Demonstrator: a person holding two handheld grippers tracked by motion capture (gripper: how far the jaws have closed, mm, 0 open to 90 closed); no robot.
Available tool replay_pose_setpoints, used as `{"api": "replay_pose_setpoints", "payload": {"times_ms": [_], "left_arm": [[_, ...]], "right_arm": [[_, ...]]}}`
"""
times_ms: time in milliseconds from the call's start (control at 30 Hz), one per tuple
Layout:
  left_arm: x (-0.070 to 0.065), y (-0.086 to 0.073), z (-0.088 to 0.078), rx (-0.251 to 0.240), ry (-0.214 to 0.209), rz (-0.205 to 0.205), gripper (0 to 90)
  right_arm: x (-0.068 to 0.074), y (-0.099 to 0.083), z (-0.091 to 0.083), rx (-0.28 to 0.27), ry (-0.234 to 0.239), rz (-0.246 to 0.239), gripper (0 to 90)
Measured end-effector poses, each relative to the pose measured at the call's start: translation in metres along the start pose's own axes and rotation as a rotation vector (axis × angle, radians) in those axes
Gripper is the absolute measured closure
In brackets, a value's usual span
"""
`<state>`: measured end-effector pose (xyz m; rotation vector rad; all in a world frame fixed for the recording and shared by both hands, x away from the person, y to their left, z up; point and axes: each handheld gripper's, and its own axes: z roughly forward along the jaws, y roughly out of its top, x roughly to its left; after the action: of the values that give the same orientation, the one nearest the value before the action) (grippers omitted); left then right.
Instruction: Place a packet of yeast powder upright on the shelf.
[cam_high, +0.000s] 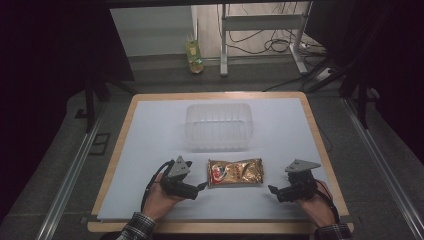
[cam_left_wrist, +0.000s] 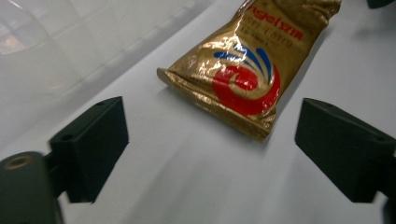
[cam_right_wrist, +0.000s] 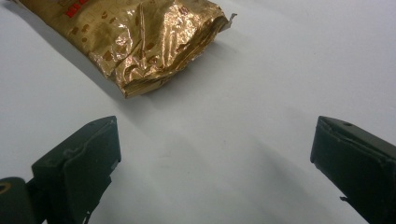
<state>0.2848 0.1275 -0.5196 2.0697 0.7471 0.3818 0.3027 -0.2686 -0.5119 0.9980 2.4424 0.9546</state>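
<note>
Gold foil packet (cam_high: 235, 172) lies flat on the white bench (cam_high: 150, 125), between the left gripper (cam_high: 202, 185) and right gripper (cam_high: 272, 189) — both sets of fingers wide, holding nothing. The approach step is in hand; next likely calls for closing on an end — then the clear tub (cam_high: 218, 126) beyond.

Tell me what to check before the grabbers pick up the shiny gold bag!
1. Bag lies flat on the table, free of both grippers: ok.
2. Left gripper open, nothing between its jaws: ok.
3. Right gripper open, nothing between its jaws: ok.
4. Both grippers point at the bag's ends: ok.
5. Tub stands upright behind the bag, looks empty: ok.
6. Bag sealed shut: cannot tell.
</note>
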Motion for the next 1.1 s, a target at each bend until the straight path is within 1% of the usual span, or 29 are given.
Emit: {"api": "replay_pose_setpoints", "payload": {"times_ms": [133, 300, 333, 367, 400, 433, 567, 633, 700, 733, 800, 933, 967, 1033, 1067, 1100], "left_arm": [[0.000, 0.003, 0.002, -0.016, -0.017, 0.005, 23.4], [-0.001, 0.007, 0.010, -0.024, -0.040, 0.009, 35.4], [-0.001, 0.008, 0.012, -0.027, -0.046, 0.010, 41.9], [-0.002, 0.009, 0.014, -0.030, -0.049, 0.015, 41.9], [-0.004, 0.010, 0.016, -0.030, -0.052, 0.019, 49.0], [-0.005, 0.011, 0.018, -0.031, -0.057, 0.022, 49.0], [-0.008, 0.014, 0.026, -0.038, -0.081, 0.028, 65.5], [-0.010, 0.015, 0.030, -0.032, -0.073, 0.039, 76.1], [-0.011, 0.016, 0.035, -0.025, -0.073, 0.046, 82.8], [-0.012, 0.017, 0.038, -0.021, -0.070, 0.052, 84.7], [-0.011, 0.018, 0.047, -0.013, -0.078, 0.052, 85.9], [-0.011, 0.017, 0.053, 0.000, -0.079, 0.048, 87.3], [-0.011, 0.017, 0.053, 0.009, -0.073, 0.056, 88.4], [-0.013, 0.017, 0.053, 0.024, -0.035, 0.092, 89.4], [-0.014, 0.016, 0.053, 0.028, -0.021, 0.096, 89.6], [-0.014, 0.016, 0.053, 0.028, -0.021, 0.096, 89.6]], "right_arm": [[0.000, 0.000, 0.000, -0.001, -0.001, -0.001, 1.9], [0.000, 0.000, 0.000, 0.000, -0.003, 0.000, 2.0], [0.000, 0.000, 0.000, 0.000, -0.001, 0.002, 2.1], [0.000, 0.000, 0.000, 0.000, -0.001, 0.002, 2.1], [0.000, 0.001, 0.000, 0.000, -0.001, 0.002, 2.1], [0.000, 0.001, 0.000, 0.000, -0.001, 0.002, 2.1], [0.000, 0.001, 0.001, 0.002, 0.003, -0.001, 2.2], [0.001, 0.001, 0.002, 0.003, 0.004, -0.001, 2.2], [0.001, 0.002, 0.003, 0.005, 0.005, -0.002, 2.1], [0.001, 0.002, 0.003, 0.006, 0.006, -0.001, 2.1], [0.002, 0.002, 0.003, 0.004, 0.008, -0.001, 2.0], [0.001, 0.002, 0.003, 0.002, 0.009, 0.002, 2.0], [0.001, 0.002, 0.003, 0.002, 0.010, 0.003, 2.0], [0.001, 0.002, 0.003, 0.001, 0.012, 0.004, 2.0], [0.002, 0.003, 0.003, 0.001, 0.016, 0.008, 2.0], [0.002, 0.003, 0.003, 0.001, 0.016, 0.008, 2.0]]}}
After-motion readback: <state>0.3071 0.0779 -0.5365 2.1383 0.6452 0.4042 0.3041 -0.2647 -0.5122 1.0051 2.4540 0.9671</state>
